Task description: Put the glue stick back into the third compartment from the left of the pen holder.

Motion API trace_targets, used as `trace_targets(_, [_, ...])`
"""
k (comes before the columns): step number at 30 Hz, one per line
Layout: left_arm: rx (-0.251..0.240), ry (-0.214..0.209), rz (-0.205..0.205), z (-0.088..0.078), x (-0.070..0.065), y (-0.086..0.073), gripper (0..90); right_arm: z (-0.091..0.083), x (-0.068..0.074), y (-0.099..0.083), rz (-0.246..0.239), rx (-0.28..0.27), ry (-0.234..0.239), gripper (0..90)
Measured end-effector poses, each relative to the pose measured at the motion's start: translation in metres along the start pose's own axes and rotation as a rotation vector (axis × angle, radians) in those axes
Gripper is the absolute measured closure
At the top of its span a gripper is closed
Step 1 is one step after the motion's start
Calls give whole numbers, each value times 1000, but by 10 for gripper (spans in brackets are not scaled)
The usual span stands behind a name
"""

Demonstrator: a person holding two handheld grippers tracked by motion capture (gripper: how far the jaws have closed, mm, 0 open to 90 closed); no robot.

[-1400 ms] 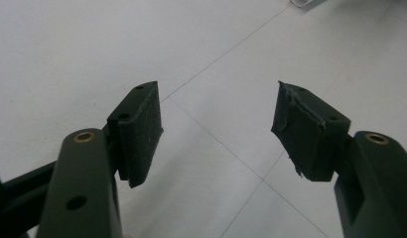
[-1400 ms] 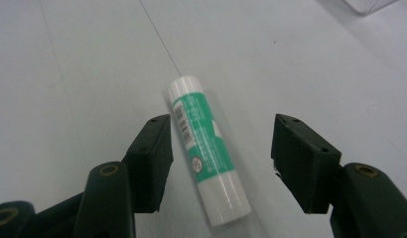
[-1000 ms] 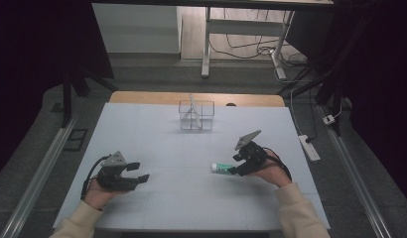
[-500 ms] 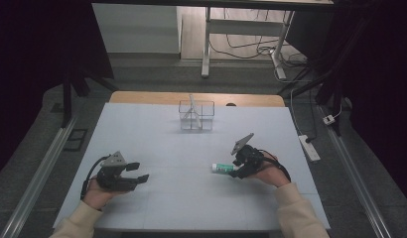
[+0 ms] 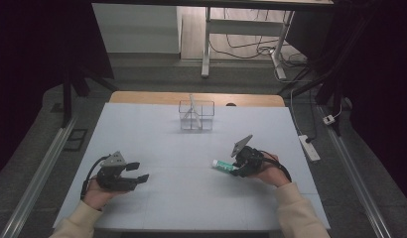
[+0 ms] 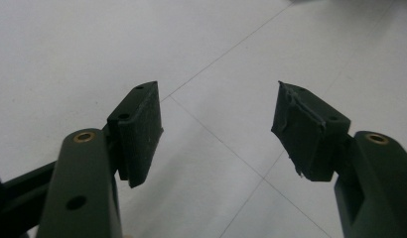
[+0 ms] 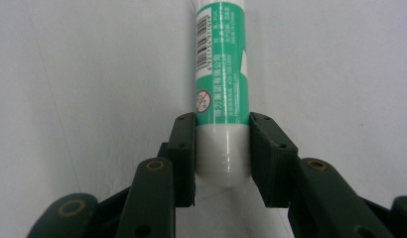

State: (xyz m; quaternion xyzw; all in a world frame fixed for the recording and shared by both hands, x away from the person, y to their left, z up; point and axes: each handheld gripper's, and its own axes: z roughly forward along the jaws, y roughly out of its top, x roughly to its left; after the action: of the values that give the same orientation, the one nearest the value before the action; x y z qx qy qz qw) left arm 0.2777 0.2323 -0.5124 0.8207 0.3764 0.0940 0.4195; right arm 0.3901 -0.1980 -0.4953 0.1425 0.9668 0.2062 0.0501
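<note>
A green-and-white tube (image 5: pixel 221 163) lies on the white table (image 5: pixel 181 198) at the right, its white end toward my right gripper (image 5: pixel 236 168). In the right gripper view the jaws have just been closing on that end, and both pads now sit against the tube (image 7: pixel 222 74) on either side, with the right gripper (image 7: pixel 222 121) low over the table. My left gripper (image 5: pixel 137 172) rests at the left of the table in the person's hand. Its jaws stand apart over bare table, nothing between them, as the left gripper (image 6: pixel 219 111) view shows.
A clear box (image 5: pixel 196 115) with dividers and a thin stick stands at the middle back of the table. A power strip (image 5: pixel 308 147) lies on the floor off the right edge. Desk legs and cables are behind the table.
The right gripper's plate has tipped slightly and its jaws have drawn in around the tube's end. The tube and the left hand have kept still.
</note>
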Motion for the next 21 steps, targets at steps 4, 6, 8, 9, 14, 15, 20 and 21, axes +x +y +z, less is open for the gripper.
trace_targets(4, [-4,3,11,-1,-2,2,353,-7,1,3,15,-46,-10,644])
trace_targets(6, [-4,14,29,-1,-5,4,354,-10,4,6,18,-62,-4,644])
trace_targets(8, [-4,24,50,-1,-10,7,354,-13,6,10,17,-75,-2,644])
trace_targets(9, [-2,28,61,-1,-12,8,354,-14,8,12,21,-84,6,644])
trace_targets(14, [10,36,93,2,-18,12,352,-15,14,20,30,-108,38,644])
trace_targets(15, [10,37,95,3,-19,13,352,-14,15,22,30,-112,43,644])
trace_targets(20, [5,55,104,6,-22,19,351,-10,21,32,38,-131,71,644])
trace_targets(21, [4,58,110,7,-24,21,350,-9,23,35,36,-128,73,644])
